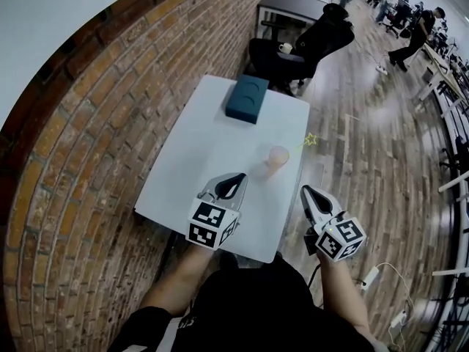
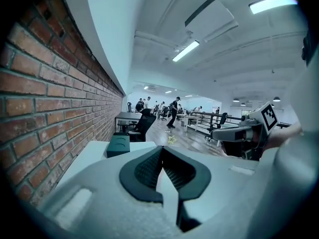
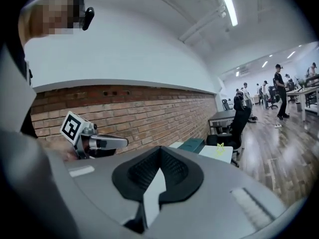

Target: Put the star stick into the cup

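A translucent orange cup (image 1: 277, 157) stands near the right edge of the white table (image 1: 198, 152). A thin stick leans out of it to the right, ending in a small yellow star (image 1: 311, 139). The star also shows far ahead in the left gripper view (image 2: 172, 139) and in the right gripper view (image 3: 220, 149). My left gripper (image 1: 240, 176) hovers over the table's near part, just short of the cup, shut and empty (image 2: 162, 148). My right gripper (image 1: 305, 191) is off the table's right edge, below the cup, shut with nothing held (image 3: 160, 148).
A teal box (image 1: 247, 98) lies at the table's far end. Beyond it stand a black office chair (image 1: 308, 46) and a dark desk (image 1: 293, 2). A brick wall (image 1: 110, 123) runs along the left. A power strip with cable (image 1: 370, 276) lies on the wooden floor at right. People stand far off.
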The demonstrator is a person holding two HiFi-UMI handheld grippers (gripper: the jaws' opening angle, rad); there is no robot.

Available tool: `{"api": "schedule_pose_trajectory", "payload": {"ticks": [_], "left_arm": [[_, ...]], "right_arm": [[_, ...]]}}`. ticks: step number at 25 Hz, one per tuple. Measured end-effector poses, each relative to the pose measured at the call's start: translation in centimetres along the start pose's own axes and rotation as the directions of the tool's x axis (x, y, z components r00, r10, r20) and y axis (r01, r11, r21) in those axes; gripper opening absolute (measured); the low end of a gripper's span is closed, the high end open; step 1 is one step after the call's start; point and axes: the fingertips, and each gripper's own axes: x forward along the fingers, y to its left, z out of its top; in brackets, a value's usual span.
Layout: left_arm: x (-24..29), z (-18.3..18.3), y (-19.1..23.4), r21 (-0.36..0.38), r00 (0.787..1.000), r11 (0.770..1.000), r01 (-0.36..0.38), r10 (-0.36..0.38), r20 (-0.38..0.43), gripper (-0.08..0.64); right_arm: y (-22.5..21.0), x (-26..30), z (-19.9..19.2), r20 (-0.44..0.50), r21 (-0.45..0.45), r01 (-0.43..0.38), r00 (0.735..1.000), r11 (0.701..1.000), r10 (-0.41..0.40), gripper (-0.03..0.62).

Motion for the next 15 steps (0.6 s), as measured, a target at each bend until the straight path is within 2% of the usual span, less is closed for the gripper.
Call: {"api": "schedule_pose_trajectory", "payload": {"ticks": [3, 6, 13, 15], "left_arm": [[-0.7, 0.6, -0.4, 0.007, 0.999, 0.999, -0.047, 0.047, 0.01, 0.006], [-0.3, 1.4, -0.7, -0.021, 0.996, 0.996, -0.088, 0.089, 0.02, 0.006], [2.8, 3.9, -2.4, -0.081, 0.991, 0.99, -0.117, 0.122, 0.053, 0.006], [3.5, 4.3, -3.1, -0.066, 0.992, 0.991, -0.116, 0.12, 0.05, 0.006]], "right_arm": [[0.3, -1.2, 1.7, 0.045, -0.021, -0.023, 0.999, 1.0, 0.024, -0.002], [-0.7, -2.2, 3.3, 0.074, -0.038, -0.038, 0.996, 0.999, 0.04, -0.003], [-4.4, -5.3, 7.3, 0.146, -0.118, -0.044, 0.987, 0.992, 0.061, -0.003], [-5.4, -6.0, 7.7, 0.15, -0.144, -0.03, 0.987, 0.989, 0.051, -0.003]]}}
